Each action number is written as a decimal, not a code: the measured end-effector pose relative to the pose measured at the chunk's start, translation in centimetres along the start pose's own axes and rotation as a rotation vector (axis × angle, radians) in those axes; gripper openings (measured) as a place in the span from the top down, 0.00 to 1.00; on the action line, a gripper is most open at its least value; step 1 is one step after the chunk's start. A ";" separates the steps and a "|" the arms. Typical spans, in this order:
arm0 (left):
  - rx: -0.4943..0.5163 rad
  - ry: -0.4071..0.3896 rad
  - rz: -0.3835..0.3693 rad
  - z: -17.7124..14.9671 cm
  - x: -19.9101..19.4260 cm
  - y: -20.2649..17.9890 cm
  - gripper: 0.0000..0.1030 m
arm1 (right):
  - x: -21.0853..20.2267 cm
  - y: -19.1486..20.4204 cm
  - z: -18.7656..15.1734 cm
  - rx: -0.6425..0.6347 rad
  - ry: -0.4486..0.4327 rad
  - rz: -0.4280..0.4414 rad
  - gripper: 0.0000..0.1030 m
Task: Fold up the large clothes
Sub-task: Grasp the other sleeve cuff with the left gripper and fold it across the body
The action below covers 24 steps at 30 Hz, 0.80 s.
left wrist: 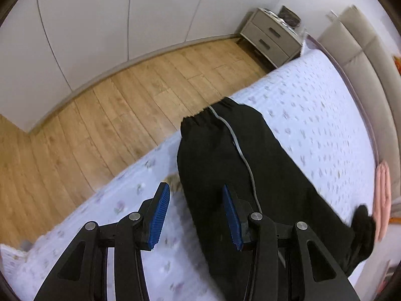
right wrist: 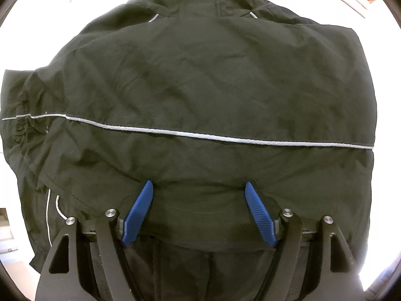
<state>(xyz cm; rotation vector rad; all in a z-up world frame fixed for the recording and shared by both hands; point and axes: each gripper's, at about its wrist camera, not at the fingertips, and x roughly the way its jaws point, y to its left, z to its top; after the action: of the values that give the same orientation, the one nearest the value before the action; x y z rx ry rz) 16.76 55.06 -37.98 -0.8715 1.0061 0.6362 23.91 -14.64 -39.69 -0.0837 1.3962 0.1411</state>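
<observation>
Bedspread (left wrist: 313, 105) free R of jacket sleeve (left wrist: 225, 155); nightstand (left wrist: 272, 37) & headboard (left wrist: 363, 57) bound far end.

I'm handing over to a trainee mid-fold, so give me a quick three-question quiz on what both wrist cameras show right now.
1. True or false: the left gripper is shut on the sleeve.
2. Multiple choice: the sleeve's cuff lies
A) at the bed's edge, toward the floor
B) against the headboard
C) on the nightstand
3. Fill in: in the right wrist view, a pale ____ runs across the jacket beyond the right gripper.

Key: 1 false, both fingers stand apart; 2 A; 3 stripe.
</observation>
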 end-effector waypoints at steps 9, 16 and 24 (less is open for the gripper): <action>-0.059 0.033 -0.119 0.7 3.7 0.7 0.56 | 0.2 0.3 0.0 -0.004 0.000 -0.007 0.23; 0.096 -0.040 -0.091 -0.4 1.4 -1.9 0.87 | 0.3 0.4 -0.1 -0.004 -0.009 -0.006 0.23; 0.374 -0.146 -0.149 -6.8 -7.2 -8.2 0.88 | 0.4 0.2 -0.2 -0.006 -0.019 -0.003 0.21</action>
<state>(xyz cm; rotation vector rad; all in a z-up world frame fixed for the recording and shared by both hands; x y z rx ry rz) 17.30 44.57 -30.58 -0.5553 0.8819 0.3629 23.75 -14.42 -40.09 -0.0893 1.3771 0.1430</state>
